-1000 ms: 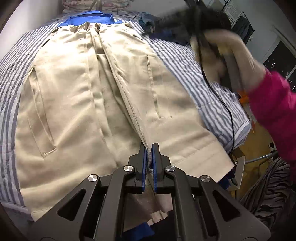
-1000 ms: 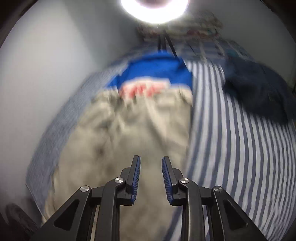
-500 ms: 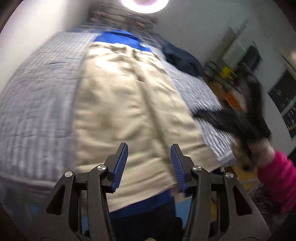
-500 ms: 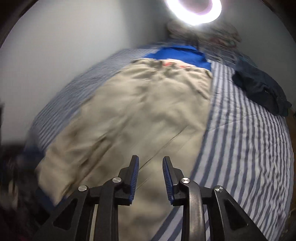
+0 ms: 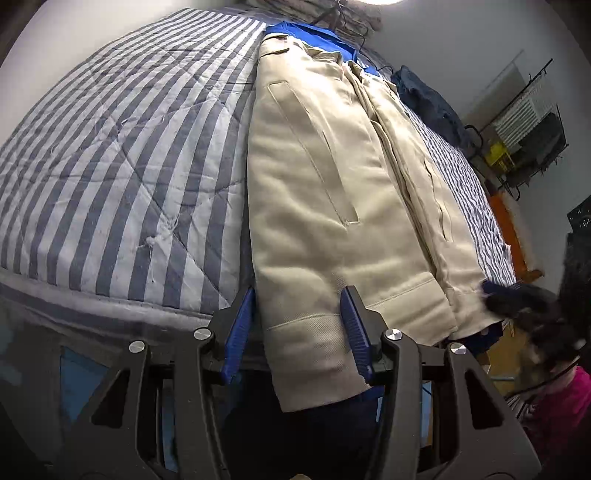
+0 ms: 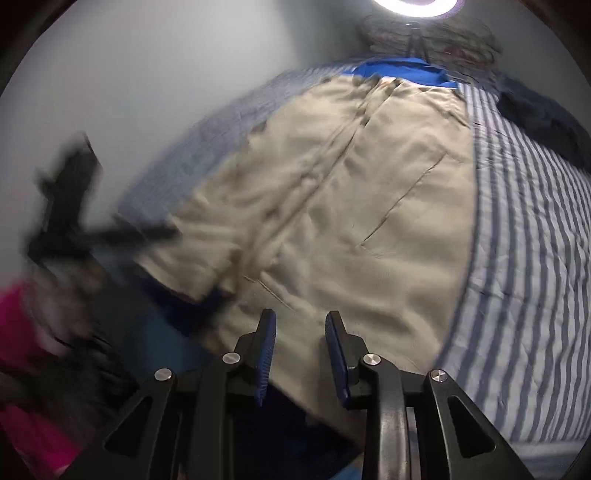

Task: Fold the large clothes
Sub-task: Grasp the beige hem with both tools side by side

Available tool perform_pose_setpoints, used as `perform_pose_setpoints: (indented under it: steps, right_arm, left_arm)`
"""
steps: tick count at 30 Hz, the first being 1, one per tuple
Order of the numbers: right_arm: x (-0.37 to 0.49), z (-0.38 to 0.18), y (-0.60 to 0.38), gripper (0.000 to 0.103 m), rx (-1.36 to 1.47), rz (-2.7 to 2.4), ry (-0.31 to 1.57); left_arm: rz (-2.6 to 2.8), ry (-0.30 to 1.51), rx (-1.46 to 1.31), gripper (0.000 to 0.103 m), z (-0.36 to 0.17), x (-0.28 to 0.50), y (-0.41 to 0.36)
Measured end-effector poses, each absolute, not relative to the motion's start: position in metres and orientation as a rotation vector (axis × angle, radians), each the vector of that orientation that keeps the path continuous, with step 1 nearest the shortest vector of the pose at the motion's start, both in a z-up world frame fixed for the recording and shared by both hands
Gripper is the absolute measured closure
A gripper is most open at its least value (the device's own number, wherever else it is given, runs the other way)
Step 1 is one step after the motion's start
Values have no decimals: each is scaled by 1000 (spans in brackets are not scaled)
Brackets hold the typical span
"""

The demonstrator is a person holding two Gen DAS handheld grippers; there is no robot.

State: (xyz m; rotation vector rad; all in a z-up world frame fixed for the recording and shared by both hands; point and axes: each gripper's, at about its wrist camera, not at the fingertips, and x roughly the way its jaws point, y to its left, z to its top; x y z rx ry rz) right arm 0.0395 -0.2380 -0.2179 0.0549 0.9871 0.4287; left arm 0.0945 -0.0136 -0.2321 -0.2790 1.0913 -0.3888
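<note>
A beige coat [image 5: 332, 206] with a blue lining lies flat along the striped quilt [image 5: 129, 147], its hem hanging over the near edge of the bed. My left gripper [image 5: 300, 295] is open over the hem's left corner, with the cloth between its blue pads but not pinched. In the right wrist view the same coat [image 6: 351, 229] fills the middle. My right gripper [image 6: 300, 317] hovers over the hem near its right side. Its jaws are opening and nothing is gripped between them. A blurred dark shape at the hem's right end is the right gripper [image 5: 517, 299].
A dark navy garment [image 5: 432, 107] lies on the far right of the bed. A wire rack [image 5: 528, 122] stands by the right wall, and a ring light [image 6: 421, 5] shines above the headboard. A person's pink sleeve [image 5: 561, 406] is at the lower right.
The left gripper let go of the middle of the hem, opened, and slid left to the hem's corner. The right gripper came back from the collar end to the near hem, and its jaws widened.
</note>
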Motion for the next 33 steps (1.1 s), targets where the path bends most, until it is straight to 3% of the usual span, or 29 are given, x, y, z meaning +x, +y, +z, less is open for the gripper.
perform_pose_setpoints:
  steps: [1, 2, 3, 4, 11, 14, 15, 16, 19, 22, 26, 33]
  right_arm:
    - [38, -210, -250, 50, 74, 402, 971]
    - [35, -206, -260, 42, 89, 367, 958]
    - [33, -204, -270, 36, 111, 337, 951]
    - [34, -205, -283, 36, 150, 310, 957]
    - [41, -253, -329, 42, 442, 349, 1065]
    - [49, -263, -328, 53, 472, 394, 1071]
    - [50, -262, -323, 66, 431, 404, 1076]
    - [50, -261, -319, 69, 407, 411, 1091]
    - [53, -259, -316, 70, 392, 431, 1097]
    - [58, -264, -321, 55, 483, 479, 1108]
    - [61, -271, -319, 54, 508, 511, 1140]
    - [71, -270, -321, 76, 558, 515, 1168]
  left_arm:
    - [-392, 1095, -295, 54, -233, 94, -12]
    - [-395, 1102, -318, 54, -235, 95, -9]
    - [-396, 1108, -341, 54, -237, 96, -7]
    - [-397, 1111, -356, 54, -237, 95, -6]
    - [-436, 1127, -397, 54, -240, 90, -1]
    - [-441, 1127, -372, 56, -238, 89, -4]
    - [-444, 1129, -356, 58, -237, 89, -6]
    - [-444, 1129, -345, 58, -236, 91, -8]
    - [-452, 1137, -349, 58, -235, 92, -8]
    - [-456, 1162, -393, 58, -239, 97, -6]
    - [-440, 1170, -415, 58, -240, 95, -7]
    - [-441, 1166, -425, 76, -223, 96, -9]
